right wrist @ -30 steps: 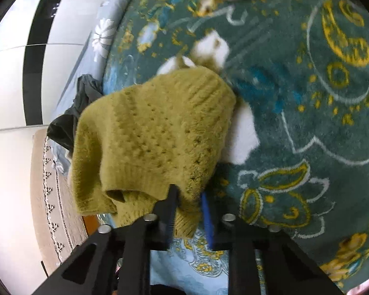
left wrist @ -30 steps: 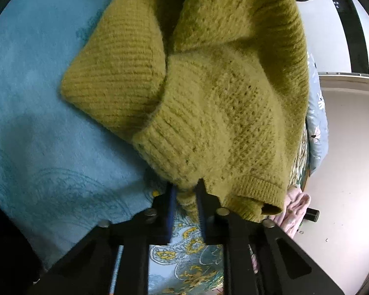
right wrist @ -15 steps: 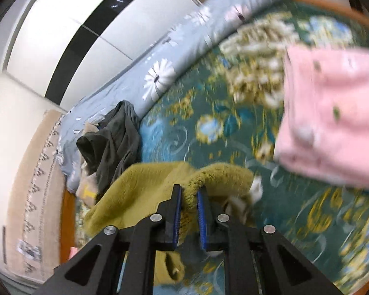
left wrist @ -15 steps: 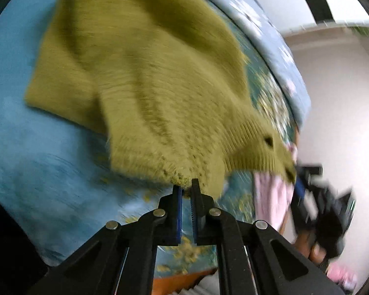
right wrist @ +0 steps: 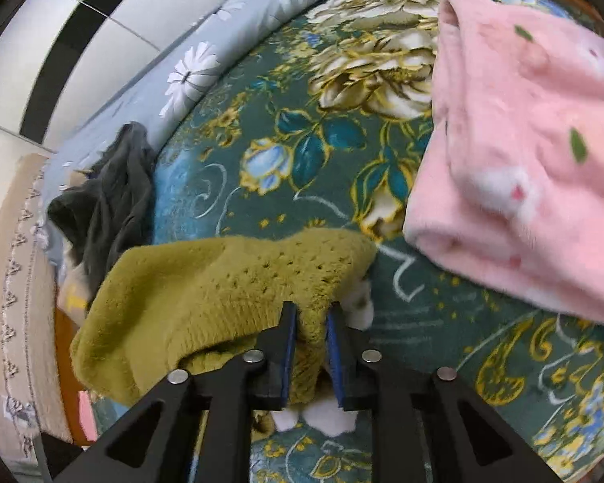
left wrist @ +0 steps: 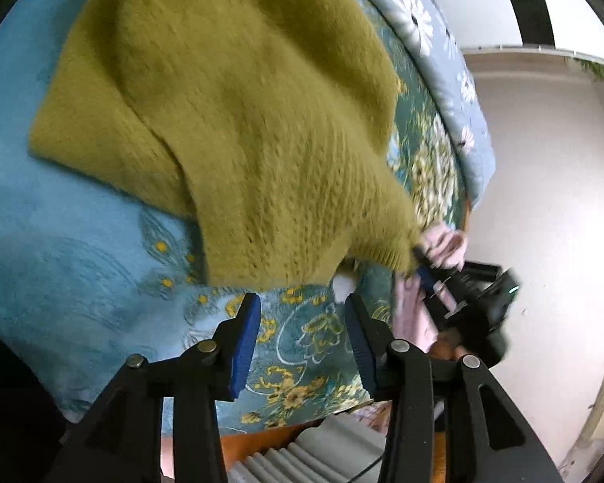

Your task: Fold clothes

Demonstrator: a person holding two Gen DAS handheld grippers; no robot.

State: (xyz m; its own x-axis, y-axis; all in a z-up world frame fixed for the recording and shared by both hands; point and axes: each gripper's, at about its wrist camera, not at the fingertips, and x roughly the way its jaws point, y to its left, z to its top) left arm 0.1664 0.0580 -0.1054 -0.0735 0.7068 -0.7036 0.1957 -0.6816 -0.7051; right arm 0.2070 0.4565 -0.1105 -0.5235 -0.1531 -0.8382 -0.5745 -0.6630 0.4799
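Clamped between the blue-padded fingers (right wrist: 288,346) of the right gripper (right wrist: 308,322) is a fold of the olive-green knitted sweater (right wrist: 205,294), gripped at its near edge. By contrast, the left gripper (left wrist: 302,314) is seen with its jaws spread wide and nothing held between them; the sweater's hem (left wrist: 261,269) lies just beyond its fingertips, apart from them. From the left wrist view, the sweater (left wrist: 229,112) is spread over the teal floral bedspread (left wrist: 80,249), with one corner drawn out toward the right gripper (left wrist: 423,269), which is seen pinching it. Just beside that corner, a folded pink fleece garment (right wrist: 523,169) is laid on the bedspread (right wrist: 322,141). Farther off, a crumpled dark grey garment (right wrist: 108,201) is heaped near the pale blue daisy-print sheet (right wrist: 205,68) at the bed's edge.
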